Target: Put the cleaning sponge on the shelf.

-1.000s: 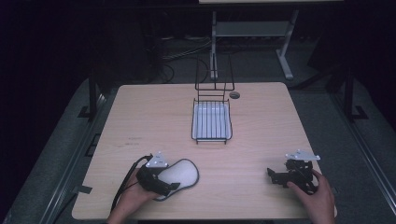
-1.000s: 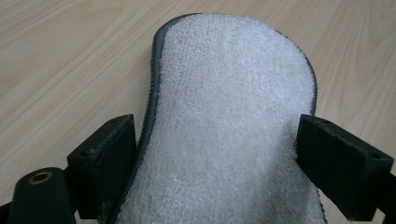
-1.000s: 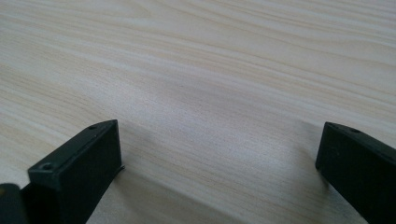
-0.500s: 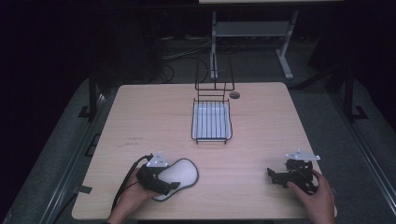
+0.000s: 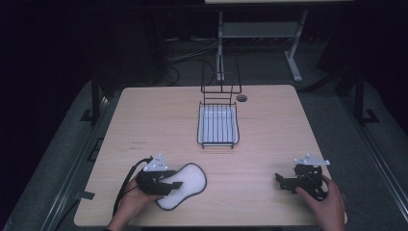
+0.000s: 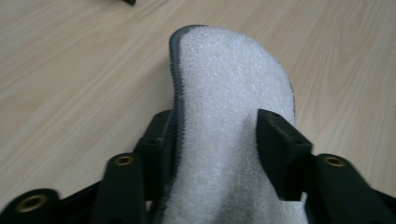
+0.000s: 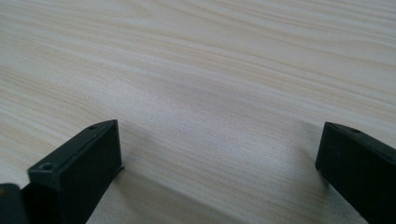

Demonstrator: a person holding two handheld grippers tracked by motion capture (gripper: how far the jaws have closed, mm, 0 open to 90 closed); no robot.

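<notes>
Nothing has moved since the earlier frames. The insole (image 5: 185,185) lies flat on the table's (image 5: 269,202) near left, the left gripper (image 5: 166,185) pinching its heel, probably for lifting. The right gripper (image 5: 288,182) rests wide apart, empty, near right. A wire rack (image 5: 218,124) stands farther back, centre.

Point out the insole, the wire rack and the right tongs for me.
insole (image 5: 190,180), high view, bare white middle of its top.
wire rack (image 5: 218,143), high view, near rim of its tray.
right tongs (image 5: 280,180), high view, between its jaw tips.
</notes>
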